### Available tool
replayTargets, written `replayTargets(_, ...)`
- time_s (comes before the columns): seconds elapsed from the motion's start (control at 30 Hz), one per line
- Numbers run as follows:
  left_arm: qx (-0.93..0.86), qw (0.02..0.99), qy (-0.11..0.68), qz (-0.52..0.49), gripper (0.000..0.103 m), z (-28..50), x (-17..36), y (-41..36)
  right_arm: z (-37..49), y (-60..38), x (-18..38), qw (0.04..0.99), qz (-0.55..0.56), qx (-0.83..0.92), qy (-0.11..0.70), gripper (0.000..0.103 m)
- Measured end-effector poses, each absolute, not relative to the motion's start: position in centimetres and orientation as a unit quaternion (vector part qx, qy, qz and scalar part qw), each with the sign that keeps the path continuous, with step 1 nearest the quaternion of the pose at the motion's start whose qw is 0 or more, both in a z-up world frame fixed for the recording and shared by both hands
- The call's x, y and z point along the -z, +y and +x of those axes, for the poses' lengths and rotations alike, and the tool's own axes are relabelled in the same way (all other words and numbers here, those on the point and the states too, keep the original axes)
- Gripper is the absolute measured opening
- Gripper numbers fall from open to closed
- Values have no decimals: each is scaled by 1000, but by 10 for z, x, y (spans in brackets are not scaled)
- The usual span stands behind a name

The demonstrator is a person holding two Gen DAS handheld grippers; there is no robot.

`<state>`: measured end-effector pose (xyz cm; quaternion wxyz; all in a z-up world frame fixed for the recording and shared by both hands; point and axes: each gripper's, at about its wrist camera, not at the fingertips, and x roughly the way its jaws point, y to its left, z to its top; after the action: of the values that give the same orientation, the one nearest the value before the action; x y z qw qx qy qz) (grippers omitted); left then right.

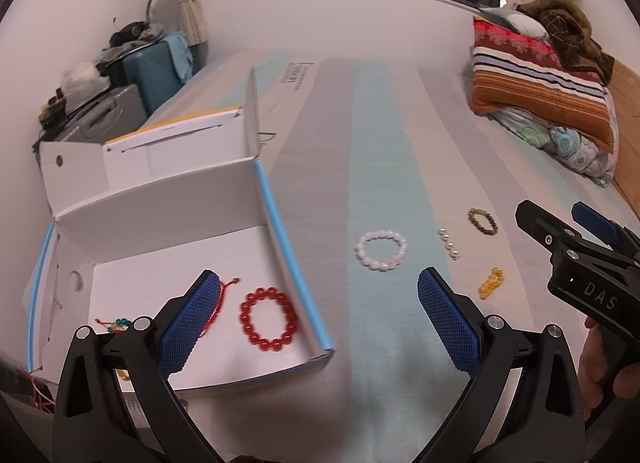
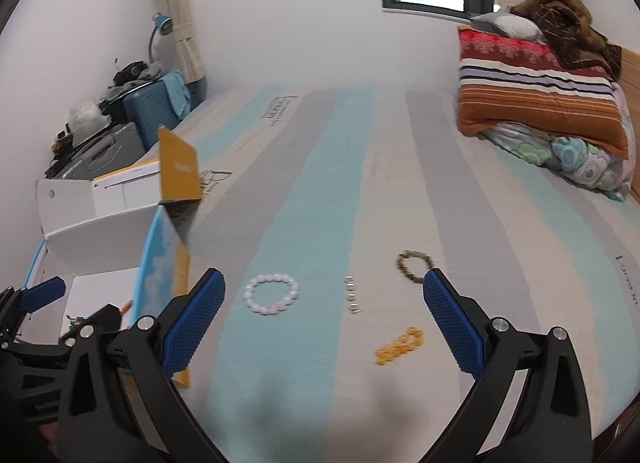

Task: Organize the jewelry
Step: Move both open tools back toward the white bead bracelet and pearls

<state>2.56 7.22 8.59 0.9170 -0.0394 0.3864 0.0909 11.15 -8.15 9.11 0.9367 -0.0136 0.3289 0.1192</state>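
Wide-open, empty right hand-held gripper (image 2: 324, 317) frames the yellow bracelet (image 2: 399, 344) lying just ahead between its fingers.

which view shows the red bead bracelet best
The left wrist view: the red bead bracelet lies in plain sight on the floor of the white box. In the right wrist view the box wall hides it entirely.
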Motion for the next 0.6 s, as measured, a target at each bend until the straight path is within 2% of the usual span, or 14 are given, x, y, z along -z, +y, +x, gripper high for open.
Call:
replayTargets(0.27,-71,919,386,-32,97,40,-87,38,124,-133,-82,937,6,-88,339,95)
replayTargets(0.6,-49,912,407,-27,97,70,-63,-1,134,-165,-60,935,-3,-66,350,95)
